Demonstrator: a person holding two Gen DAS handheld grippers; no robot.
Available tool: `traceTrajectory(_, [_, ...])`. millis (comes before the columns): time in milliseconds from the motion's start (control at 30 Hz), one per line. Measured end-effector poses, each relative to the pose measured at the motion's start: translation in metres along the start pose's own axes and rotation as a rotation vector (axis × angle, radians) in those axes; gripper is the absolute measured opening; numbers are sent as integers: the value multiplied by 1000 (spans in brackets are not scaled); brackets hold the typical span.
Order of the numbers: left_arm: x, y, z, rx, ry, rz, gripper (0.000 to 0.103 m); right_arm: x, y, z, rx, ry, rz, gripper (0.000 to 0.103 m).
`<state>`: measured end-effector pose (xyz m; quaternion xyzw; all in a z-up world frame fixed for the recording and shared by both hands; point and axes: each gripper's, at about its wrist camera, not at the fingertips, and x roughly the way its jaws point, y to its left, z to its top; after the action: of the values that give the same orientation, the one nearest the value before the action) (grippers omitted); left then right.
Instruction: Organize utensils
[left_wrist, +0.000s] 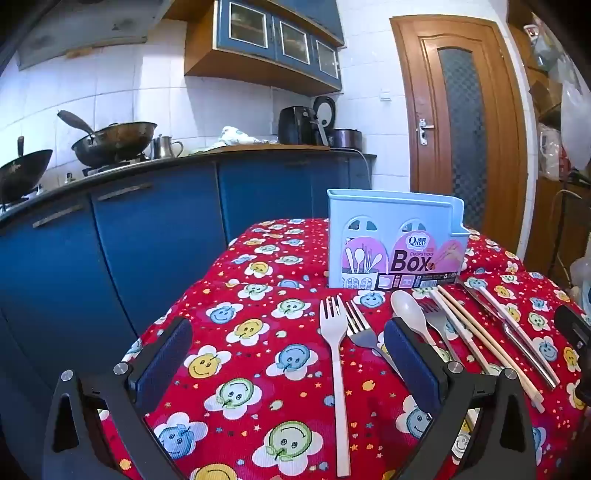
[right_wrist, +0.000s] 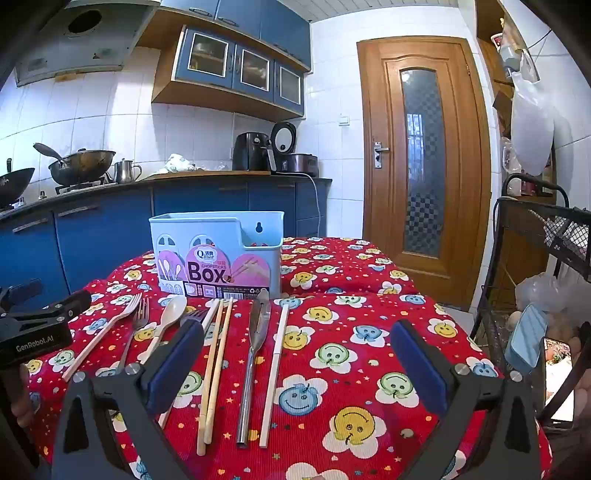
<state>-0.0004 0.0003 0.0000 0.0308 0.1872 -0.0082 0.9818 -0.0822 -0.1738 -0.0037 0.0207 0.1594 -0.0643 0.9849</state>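
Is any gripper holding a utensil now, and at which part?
No. The left gripper and right gripper are both open and hold nothing; the utensils lie on the tablecloth.

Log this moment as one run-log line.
left gripper: open, empty | right gripper: open, empty | utensils: on tablecloth | chopsticks box: upright behind them

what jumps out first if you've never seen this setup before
The loud red smiley-flower tablecloth fills the foreground, with a pale blue chopsticks box standing upright at its far side. In front of the box lies a row of utensils: a white plastic fork, a white spoon, chopsticks and a metal knife. Both the left gripper and right gripper hang open above the cloth, holding nothing.
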Motion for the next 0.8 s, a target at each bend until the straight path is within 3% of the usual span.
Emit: traceTrajectory(800, [-5, -1, 0, -2, -9, -1, 103, 0, 0, 0, -7, -1, -2, 103])
